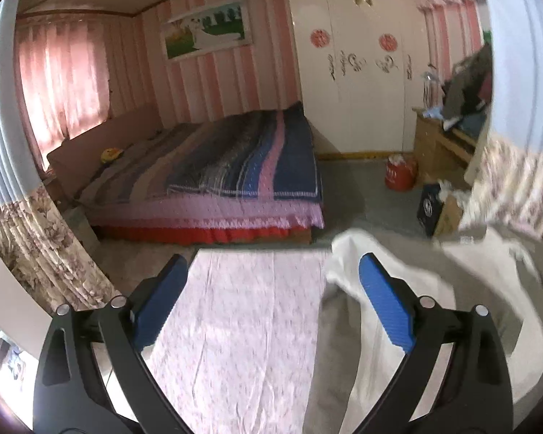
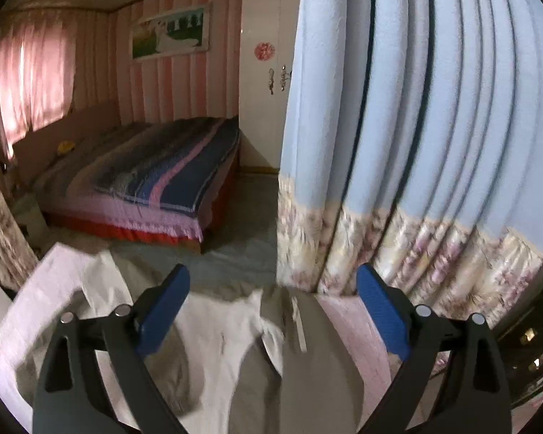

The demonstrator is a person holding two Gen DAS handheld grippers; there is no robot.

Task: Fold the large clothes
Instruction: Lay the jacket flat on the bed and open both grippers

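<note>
Left gripper (image 1: 273, 275) wide open, empty; right gripper (image 2: 273, 284) same, above grey-white garment (image 2: 235, 343). No legible writing.

Left tool (image 1: 273, 266) and right tool (image 2: 273, 275), jaws wide apart, empty.

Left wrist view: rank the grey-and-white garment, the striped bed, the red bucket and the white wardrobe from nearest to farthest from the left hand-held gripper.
1. Grey-and-white garment, under the right finger of the left hand-held gripper.
2. Red bucket, on the floor, right.
3. Striped bed, centre-left; too close to call against the bucket.
4. White wardrobe, back wall.
</note>
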